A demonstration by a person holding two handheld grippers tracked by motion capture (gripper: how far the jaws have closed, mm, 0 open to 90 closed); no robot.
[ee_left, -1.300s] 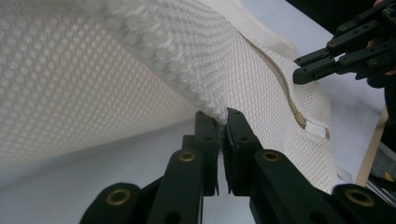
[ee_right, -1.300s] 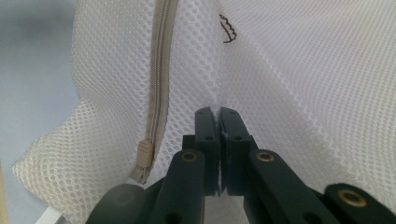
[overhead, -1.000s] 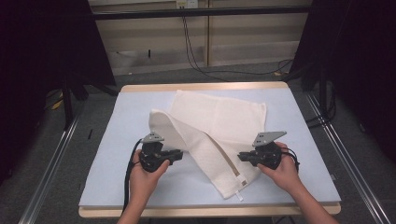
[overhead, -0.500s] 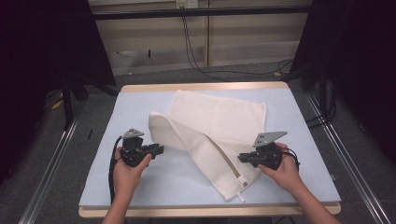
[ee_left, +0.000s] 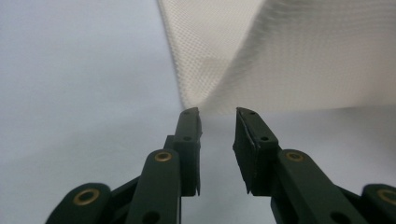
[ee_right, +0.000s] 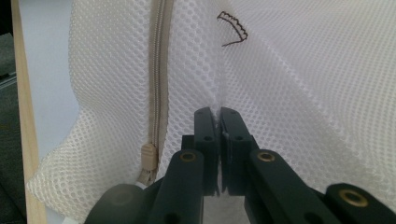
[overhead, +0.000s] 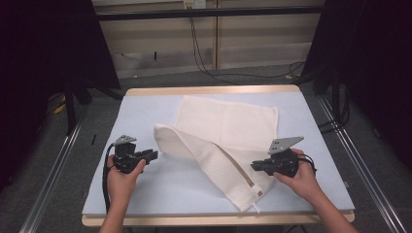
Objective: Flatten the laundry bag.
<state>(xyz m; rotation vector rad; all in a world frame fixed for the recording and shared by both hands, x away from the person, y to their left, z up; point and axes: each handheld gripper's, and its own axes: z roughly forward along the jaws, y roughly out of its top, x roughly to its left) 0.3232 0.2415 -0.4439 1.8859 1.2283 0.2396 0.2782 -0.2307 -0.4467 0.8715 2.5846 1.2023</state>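
The white mesh laundry bag (overhead: 221,145) lies across the middle of the blue table (overhead: 160,187), partly folded: its far part rests flat, while a long folded strip runs diagonally from a rounded fold on the bag's left down to the zipper end (overhead: 253,196) near the table's front edge. A second ago the left gripper (overhead: 151,156) was at that rounded fold; it has since let go and drawn away to the bag's left, its fingers (ee_left: 189,140) parted with only table between them, just short of the fold. So the fold seems laid down, while the right gripper (overhead: 256,166) pinches the mesh beside the zipper (ee_right: 156,70), fingers closed on it.
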